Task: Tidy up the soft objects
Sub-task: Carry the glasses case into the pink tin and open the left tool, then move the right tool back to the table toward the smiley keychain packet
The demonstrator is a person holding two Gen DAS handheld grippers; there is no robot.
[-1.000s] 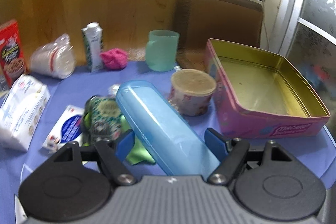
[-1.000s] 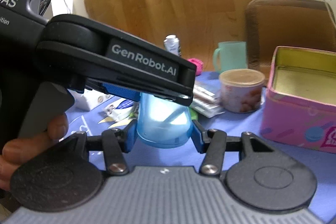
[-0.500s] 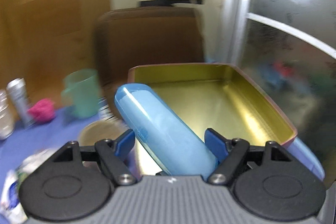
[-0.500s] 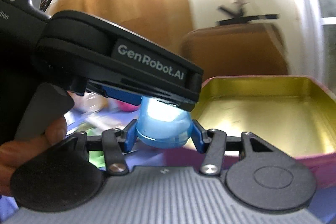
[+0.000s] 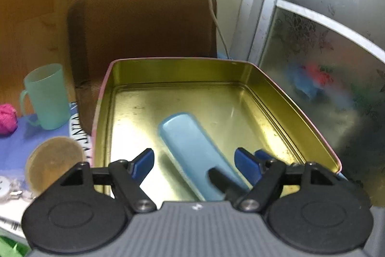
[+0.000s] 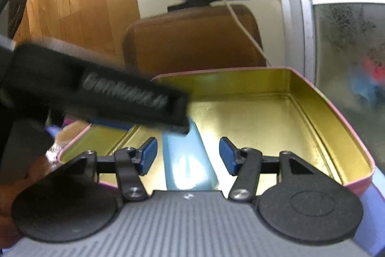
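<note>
Blue case [image 5: 192, 151] lies on the floor of the pink tin [image 5: 300, 110] — left gripper [image 5: 195, 163] spread clear of it, right gripper [image 6: 186, 155] opening around it — a release, seemingly

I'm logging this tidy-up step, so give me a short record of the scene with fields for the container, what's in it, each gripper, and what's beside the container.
container: pink tin, gold inside, lid off
contents: light blue case, lying on the tin floor
left gripper: open, pads clear of the case on both sides
right gripper: jaws opening, case between them, pads not touching it
beside the tin: green mug, round tub with tan lid, pink yarn ball
behind the tin: brown chair
</note>
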